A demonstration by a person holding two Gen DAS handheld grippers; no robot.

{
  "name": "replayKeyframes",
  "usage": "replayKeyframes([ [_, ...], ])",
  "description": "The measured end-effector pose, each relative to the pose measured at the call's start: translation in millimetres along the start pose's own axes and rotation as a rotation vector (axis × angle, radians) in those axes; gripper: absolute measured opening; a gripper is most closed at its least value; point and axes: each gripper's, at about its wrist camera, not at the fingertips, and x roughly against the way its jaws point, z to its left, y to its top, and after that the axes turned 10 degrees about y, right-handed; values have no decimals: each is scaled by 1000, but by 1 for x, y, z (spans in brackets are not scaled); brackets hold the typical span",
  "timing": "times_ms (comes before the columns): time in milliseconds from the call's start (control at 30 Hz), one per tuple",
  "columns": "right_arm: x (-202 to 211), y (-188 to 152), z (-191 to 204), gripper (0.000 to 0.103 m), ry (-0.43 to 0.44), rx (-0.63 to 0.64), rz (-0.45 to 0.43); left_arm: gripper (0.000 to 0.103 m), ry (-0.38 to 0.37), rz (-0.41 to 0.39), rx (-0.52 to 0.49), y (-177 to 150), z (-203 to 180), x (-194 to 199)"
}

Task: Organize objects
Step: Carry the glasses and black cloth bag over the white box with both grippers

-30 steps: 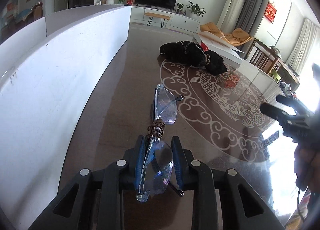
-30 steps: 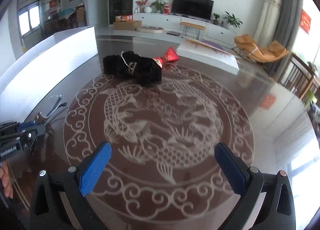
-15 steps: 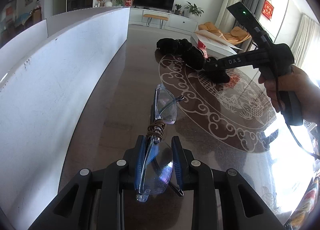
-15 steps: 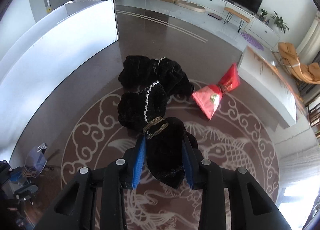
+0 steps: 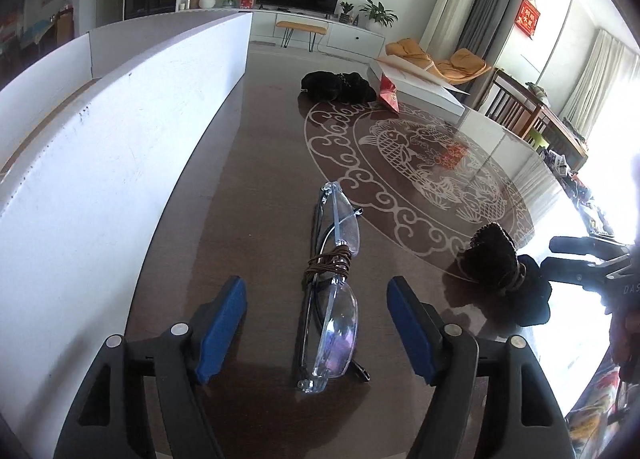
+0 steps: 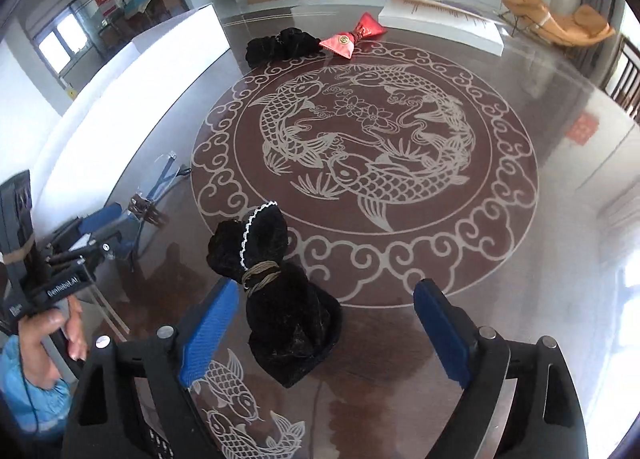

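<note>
While both sets of jaws are opening, each claw has its object between the blue pads but free of them. The left claw [image 5: 316, 323] stands spread around the folded glasses [image 5: 330, 291], which lie flat on the dark tabletop [image 5: 248, 195] with clear gaps on either side, so nothing is gripped. They appear to have been laid close beside the white box wall [image 5: 120, 147], likely to keep them out of the open middle. A brown cord [image 5: 328, 261] is wound round the bridge, holding the temples folded. Their long axis runs straight away from the claw, one lens near the pads and the other farther off, roughly parallel to the wall.

The right claw [image 6: 320, 333] is likewise spread, with the black velvet pouch [image 6: 276, 295] sitting between its pads; the left pad is very close to the fabric but does not seem to press it. The pouch rests on the tabletop at the rim of the carved fish medallion [image 6: 364, 163], near the glasses, which suggests like-sized items are being gathered on this side. Its tied neck, bound with tan string, and lace-edged mouth point away from the claw and lean left, the full bottom nearest the pads.

Farther off lie another black pouch pile [image 6: 280, 45] and a red pouch [image 6: 352, 39], apparently still to be sorted.
</note>
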Motion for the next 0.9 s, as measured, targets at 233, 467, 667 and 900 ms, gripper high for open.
replayKeyframes([
  [233,-32,6,51,90,11,270,109,72,-47,24,-78,4,-8,1],
  [467,-42,6,36,33,18,184,110,20,80,27,-207,13,-40,-23],
  [667,5,1,37,33,16,130,26,14,-13,-80,-83,13,-21,26],
  [900,45,51,108,33,128,179,-133,14,-41,-263,83,38,42,123],
])
